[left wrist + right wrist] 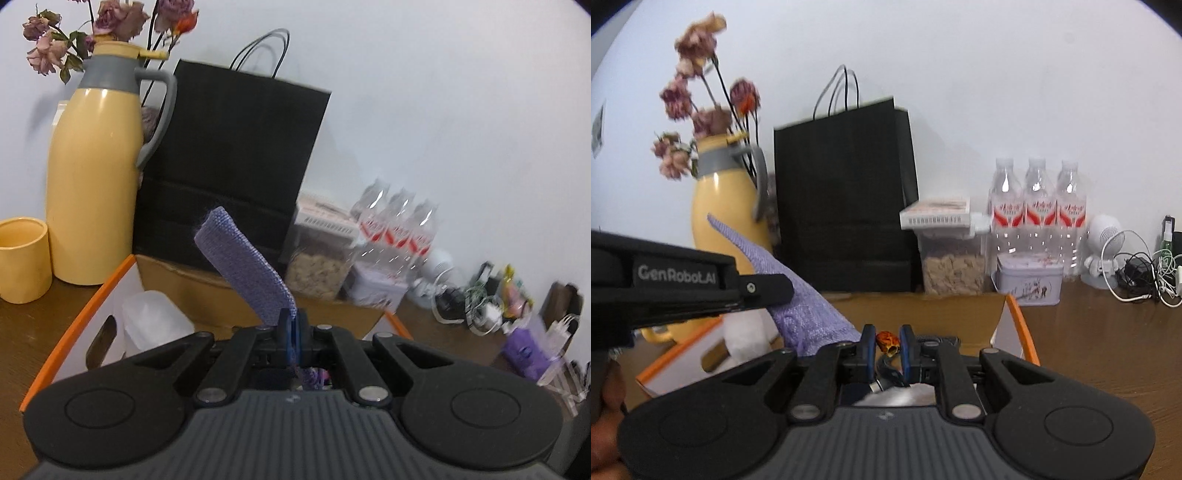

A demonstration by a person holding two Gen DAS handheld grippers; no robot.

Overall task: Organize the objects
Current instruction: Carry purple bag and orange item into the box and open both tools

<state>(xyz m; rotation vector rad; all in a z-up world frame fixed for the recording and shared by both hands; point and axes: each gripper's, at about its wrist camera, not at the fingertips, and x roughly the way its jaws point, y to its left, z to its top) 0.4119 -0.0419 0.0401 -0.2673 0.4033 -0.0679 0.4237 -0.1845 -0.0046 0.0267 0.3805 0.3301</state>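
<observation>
My left gripper (291,325) is shut on a purple woven cloth (245,264), which sticks up and to the left above an open cardboard box with orange-edged flaps (92,295). The same cloth (798,295) shows in the right wrist view beside the left gripper's black body (665,284). My right gripper (888,341) is closed on a small red-orange object (888,341) over the box (1012,317). A translucent white container (151,321) lies inside the box.
A yellow thermos jug (94,177) with dried flowers and a yellow cup (22,258) stand at the left. A black paper bag (232,162) stands behind the box. Water bottles (1038,210), a food container (953,269), a tin (1028,280) and cables (1141,273) line the right.
</observation>
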